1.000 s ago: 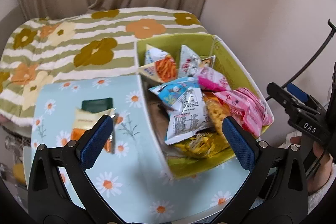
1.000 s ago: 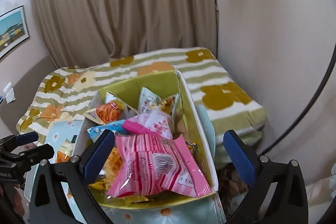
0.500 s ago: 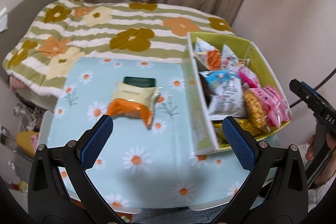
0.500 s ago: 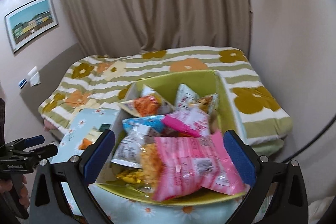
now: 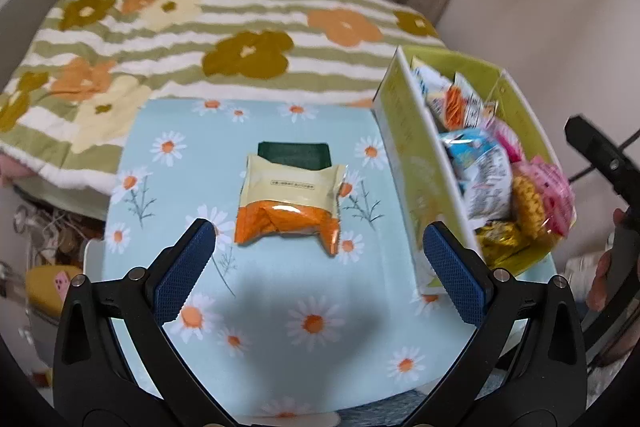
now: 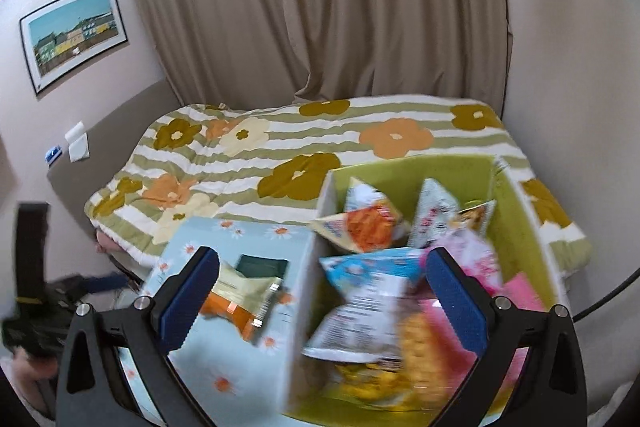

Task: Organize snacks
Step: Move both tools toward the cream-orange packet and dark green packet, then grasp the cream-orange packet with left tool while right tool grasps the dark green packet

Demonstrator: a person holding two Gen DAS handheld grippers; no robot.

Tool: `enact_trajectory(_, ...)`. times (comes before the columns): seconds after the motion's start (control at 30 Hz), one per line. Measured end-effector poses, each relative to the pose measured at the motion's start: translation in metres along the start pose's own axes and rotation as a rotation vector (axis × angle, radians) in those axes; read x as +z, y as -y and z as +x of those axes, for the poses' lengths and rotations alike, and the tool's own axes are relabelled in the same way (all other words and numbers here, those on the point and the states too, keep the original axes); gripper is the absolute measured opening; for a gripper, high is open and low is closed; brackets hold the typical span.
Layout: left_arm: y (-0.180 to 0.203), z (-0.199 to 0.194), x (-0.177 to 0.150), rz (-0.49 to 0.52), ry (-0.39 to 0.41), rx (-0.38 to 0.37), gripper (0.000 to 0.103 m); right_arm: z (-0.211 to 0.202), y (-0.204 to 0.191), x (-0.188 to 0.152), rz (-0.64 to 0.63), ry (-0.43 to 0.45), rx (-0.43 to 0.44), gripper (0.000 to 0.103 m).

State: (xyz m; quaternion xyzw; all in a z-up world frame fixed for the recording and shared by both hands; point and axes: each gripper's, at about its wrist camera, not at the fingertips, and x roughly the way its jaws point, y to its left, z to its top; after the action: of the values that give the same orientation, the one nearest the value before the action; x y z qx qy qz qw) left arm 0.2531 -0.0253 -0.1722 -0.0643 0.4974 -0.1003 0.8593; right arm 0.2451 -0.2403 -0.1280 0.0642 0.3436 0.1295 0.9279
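Cream-and-orange snack packet (image 5: 290, 205), its printed line too small to read, on daisy-print table (image 5: 280, 307); left gripper (image 5: 320, 267) and right gripper (image 6: 322, 301) both spread wide, empty.

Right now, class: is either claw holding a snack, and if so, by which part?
Nothing is held. The left claw is open above the cloth, short of the orange packet. The right claw is open over the box.
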Motion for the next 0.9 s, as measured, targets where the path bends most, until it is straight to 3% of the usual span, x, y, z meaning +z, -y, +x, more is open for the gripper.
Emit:
enact_trajectory(0.3, -0.041, 0.058, 0.018, 0.041, -0.132, -0.103, 0.103, 0.056, -0.061, 0.000, 0.057, -0.050, -0.095, 0.103)
enact_trajectory(0.6, -0.050, 0.119, 0.021, 0.025, -0.223, -0.175, 0.103, 0.083, -0.079, -0.011, 0.104, -0.096, -0.264, 0.103)
enact_trajectory(0.9, -0.044, 0.160, 0.012, 0.039, -0.272, -0.097, 0.103, 0.102, -0.062, -0.021, 0.105, -0.168, -0.279, 0.103)
